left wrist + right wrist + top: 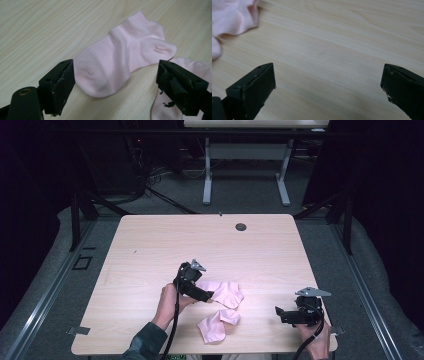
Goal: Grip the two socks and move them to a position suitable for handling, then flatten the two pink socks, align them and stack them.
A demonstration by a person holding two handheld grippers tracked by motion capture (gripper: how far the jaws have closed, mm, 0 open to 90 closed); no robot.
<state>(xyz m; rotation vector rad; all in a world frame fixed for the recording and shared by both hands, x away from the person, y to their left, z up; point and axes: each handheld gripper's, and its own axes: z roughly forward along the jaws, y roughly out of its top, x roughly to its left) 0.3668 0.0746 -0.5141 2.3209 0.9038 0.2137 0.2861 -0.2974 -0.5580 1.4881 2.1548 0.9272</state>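
Wooden table (150, 250) at lower centre of the high view carries two pink socks, upper sock (227, 292) and lower sock (216, 325), with left gripper (115, 85) wide over the upper one, holding nothing, while right gripper (328, 82) gapes wide over bare wood.

A pale wooden table (150, 250) with rounded corners sits on grey carpet (60, 270). A small dark round grommet (241, 226) is set into the tabletop toward twelve o'clock, slightly right of centre. Beyond it, at twelve o'clock, stand the white legs of a second table (207, 175). Black cables (150, 180) trail across the floor at eleven o'clock.
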